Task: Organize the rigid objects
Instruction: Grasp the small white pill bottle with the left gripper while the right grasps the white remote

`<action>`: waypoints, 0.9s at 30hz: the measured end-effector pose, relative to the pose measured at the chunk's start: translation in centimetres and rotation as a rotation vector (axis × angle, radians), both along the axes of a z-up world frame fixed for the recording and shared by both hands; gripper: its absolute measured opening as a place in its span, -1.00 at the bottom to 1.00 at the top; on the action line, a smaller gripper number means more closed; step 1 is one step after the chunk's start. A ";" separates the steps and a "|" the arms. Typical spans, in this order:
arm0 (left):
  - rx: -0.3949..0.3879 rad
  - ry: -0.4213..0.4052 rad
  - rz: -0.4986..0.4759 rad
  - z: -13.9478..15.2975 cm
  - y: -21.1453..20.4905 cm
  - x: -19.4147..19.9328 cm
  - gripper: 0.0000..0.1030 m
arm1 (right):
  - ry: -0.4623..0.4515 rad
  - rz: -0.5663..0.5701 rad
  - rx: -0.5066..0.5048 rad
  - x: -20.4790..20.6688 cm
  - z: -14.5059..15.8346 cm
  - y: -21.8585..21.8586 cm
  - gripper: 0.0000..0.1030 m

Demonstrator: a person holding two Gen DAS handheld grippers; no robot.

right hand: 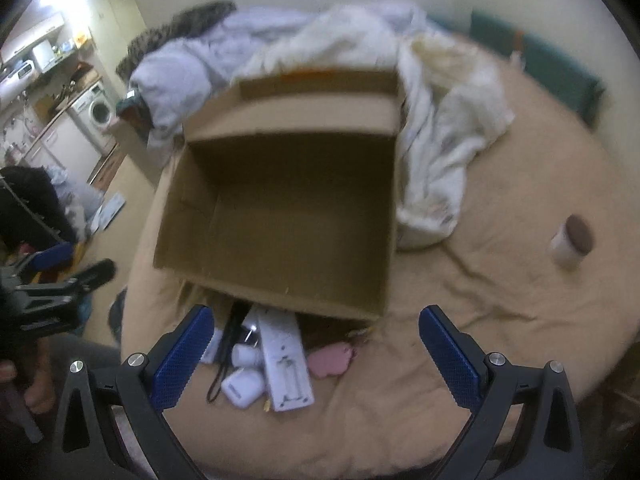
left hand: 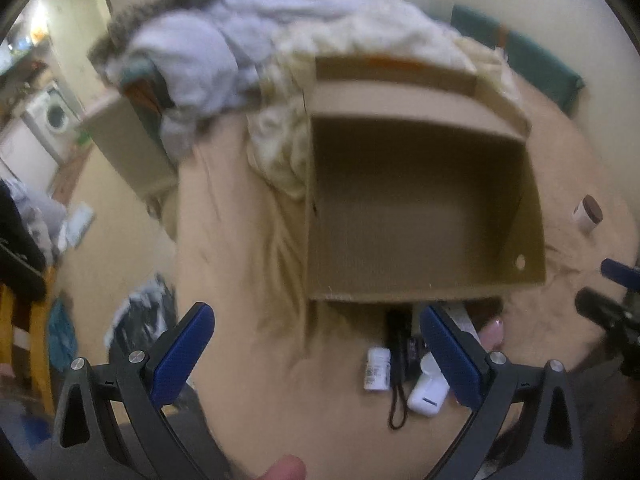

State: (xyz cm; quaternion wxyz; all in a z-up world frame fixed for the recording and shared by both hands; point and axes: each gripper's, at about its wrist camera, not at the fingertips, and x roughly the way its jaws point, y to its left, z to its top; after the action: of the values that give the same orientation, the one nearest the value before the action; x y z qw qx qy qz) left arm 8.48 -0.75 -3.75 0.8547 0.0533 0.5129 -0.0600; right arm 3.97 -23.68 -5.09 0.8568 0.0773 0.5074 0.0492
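Beige bedding (right hand: 460, 320) serves as work surface. Both jaws are held wide, nothing gripped: left gripper (left hand: 316, 354), right gripper (right hand: 312, 354). Small items are clustered just before the cardboard box (right hand: 280, 216); white remote (right hand: 286, 364) is best approached lengthwise, pinched mid-body.

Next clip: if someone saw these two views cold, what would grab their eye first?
The big open cardboard box in the middle of the tan bed, with nothing visible inside it. Just in front of its near edge lies a small heap of white items, among them a long white remote-like device and a pink tag. A brown-lidded jar stands alone to the right; both the left gripper and right gripper are open.
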 end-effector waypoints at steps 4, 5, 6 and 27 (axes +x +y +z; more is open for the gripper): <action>0.024 0.076 -0.057 -2.6 -1.2 0.8 0.99 | 0.054 0.007 0.030 1.3 -2.0 -0.6 1.00; 0.019 0.101 -0.058 -3.3 -1.3 1.1 0.99 | 0.070 0.013 0.047 1.6 -2.5 -0.7 1.00; 0.007 0.149 -0.059 -4.3 -1.5 1.5 0.99 | 0.087 0.016 0.066 1.8 -3.0 -0.9 1.00; -0.042 0.531 -0.065 -16.5 -3.6 2.3 0.00 | 0.373 0.171 0.287 3.9 -11.7 1.2 0.54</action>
State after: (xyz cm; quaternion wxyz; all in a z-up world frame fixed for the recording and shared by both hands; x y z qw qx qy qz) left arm 10.79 -4.32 -20.22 0.6889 0.0343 0.7157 -0.1098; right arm 7.87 -22.46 -16.79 0.7215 0.1627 0.6491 0.1778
